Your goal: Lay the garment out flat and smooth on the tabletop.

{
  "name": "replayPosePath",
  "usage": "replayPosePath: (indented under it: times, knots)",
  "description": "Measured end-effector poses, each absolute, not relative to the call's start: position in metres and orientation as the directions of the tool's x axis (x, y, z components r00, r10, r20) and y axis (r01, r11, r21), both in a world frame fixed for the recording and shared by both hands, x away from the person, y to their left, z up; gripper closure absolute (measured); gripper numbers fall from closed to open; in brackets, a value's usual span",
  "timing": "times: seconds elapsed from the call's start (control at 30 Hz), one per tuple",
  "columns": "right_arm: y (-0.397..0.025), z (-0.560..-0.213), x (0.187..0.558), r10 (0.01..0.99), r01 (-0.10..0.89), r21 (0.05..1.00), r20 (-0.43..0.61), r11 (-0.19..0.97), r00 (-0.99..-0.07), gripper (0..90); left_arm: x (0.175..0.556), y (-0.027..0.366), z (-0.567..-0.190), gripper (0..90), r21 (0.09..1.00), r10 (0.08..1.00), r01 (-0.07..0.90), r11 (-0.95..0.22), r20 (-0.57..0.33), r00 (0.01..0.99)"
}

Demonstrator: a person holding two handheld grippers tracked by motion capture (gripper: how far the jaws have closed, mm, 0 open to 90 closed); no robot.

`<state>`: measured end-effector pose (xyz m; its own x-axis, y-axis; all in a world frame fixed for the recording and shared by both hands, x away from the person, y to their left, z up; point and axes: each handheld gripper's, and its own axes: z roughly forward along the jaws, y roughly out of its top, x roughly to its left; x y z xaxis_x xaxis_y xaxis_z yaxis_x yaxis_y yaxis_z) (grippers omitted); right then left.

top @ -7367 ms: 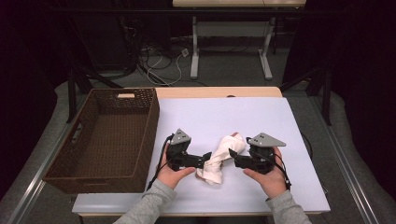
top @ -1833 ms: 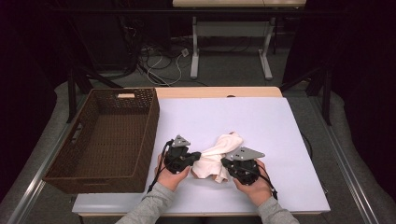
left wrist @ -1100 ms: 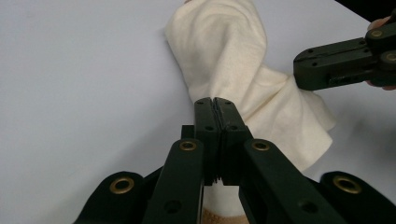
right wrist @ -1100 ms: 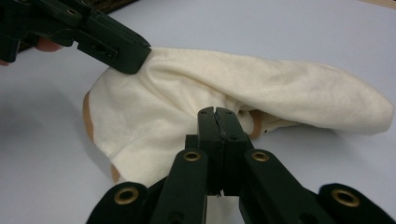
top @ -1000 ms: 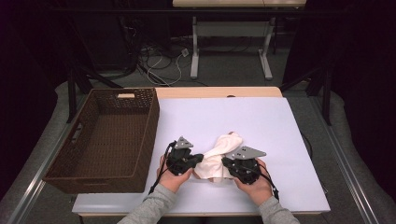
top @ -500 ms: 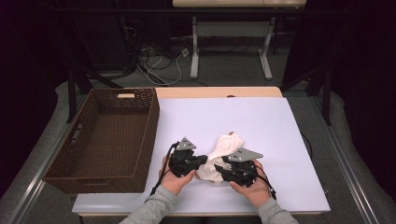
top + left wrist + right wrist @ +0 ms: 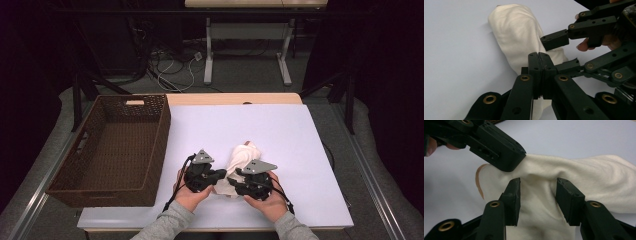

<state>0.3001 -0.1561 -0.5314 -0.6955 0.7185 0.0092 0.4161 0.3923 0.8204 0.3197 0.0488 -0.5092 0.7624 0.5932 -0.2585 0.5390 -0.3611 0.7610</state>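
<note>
— Cloth (image 7: 241,161) lies where?
— On the white table (image 7: 280,130), long axis running away from the person. Left gripper (image 7: 539,58) has its jaws clamped on the near end; right gripper (image 7: 537,192), jaws apart, straddles a fold just beside it.

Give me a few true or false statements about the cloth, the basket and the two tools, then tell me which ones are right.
1. The left tool has its jaws pressed together at the cream cloth. True.
2. The right tool is clamped tight. False: its jaws stand apart astride a ridge of cloth.
3. The cloth lies inside the wicker basket. False: it lies on the white table.
4. The basket stands on the person's left. True.
</note>
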Motion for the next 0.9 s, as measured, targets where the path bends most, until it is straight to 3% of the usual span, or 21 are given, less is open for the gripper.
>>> replayPosePath:
  times: [0.17,0.57,0.9]
  knots:
    - [-0.1537,-0.5324,0.3002,0.713,0.399,0.821,-0.013,0.408,-0.701,59.5,0.3173,0.0456,-0.51,89.6,0.759,0.588,0.544,-0.359,-0.268,0.763]
    - [-0.1521,-0.5312,0.299,0.704,0.391,0.821,-0.019,0.416,-0.709,87.4,0.3169,0.0446,-0.5107,89.7,0.755,0.584,0.543,-0.369,-0.266,0.767]
    - [-0.157,-0.5246,0.2975,0.715,0.368,0.842,-0.03,0.395,-0.698,90.0,0.3185,0.0484,-0.5086,87.2,0.767,0.588,0.536,-0.351,-0.265,0.764]
